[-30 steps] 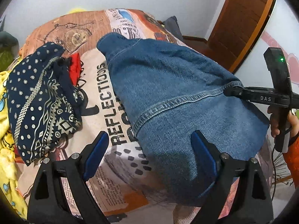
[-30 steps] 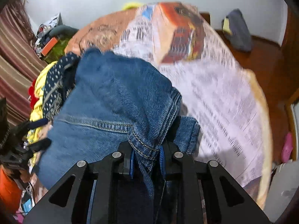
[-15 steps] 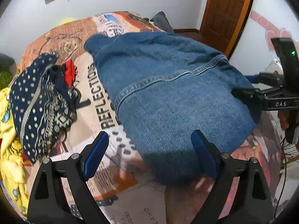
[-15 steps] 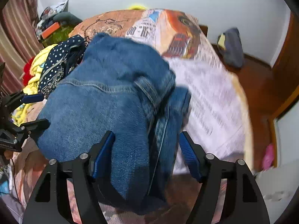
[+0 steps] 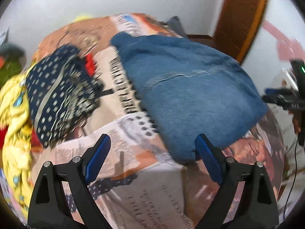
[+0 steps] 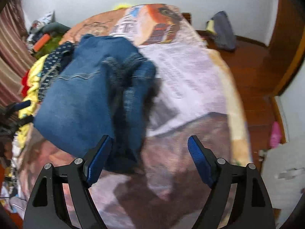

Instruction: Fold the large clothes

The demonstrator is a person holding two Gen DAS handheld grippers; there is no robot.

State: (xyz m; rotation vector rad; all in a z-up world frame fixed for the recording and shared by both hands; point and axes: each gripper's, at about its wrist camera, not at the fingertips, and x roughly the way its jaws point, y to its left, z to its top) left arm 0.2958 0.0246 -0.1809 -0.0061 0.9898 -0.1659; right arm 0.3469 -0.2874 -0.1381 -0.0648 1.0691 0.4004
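Observation:
A folded blue denim garment [image 5: 190, 95] lies on the printed bedspread [image 5: 143, 181], with a thick doubled edge along its right side [image 6: 133, 87]. My left gripper [image 5: 152, 148] is open above the bed's near edge; the denim's near corner sits just inside its right pad without being pressed. My right gripper [image 6: 148, 148] has its jaws opening wide. The denim's lower edge reaches between them beside the left pad, and the pads do not press it. Each gripper shows at the other view's edge: the right gripper [image 5: 282, 99] and the left gripper [image 6: 21, 112].
A navy patterned cloth [image 5: 57, 95], a red cloth [image 5: 89, 64] and a yellow cloth [image 5: 13, 124] are heaped left of the denim. A wooden door [image 5: 242, 15] stands at the back right. A grey garment [image 6: 223, 30] lies on the wooden floor [image 6: 257, 66] right of the bed.
The right gripper let go of the denim's doubled edge and spread its jaws. Both grippers drew back toward the bed's near edge, so the denim now sits farther off.

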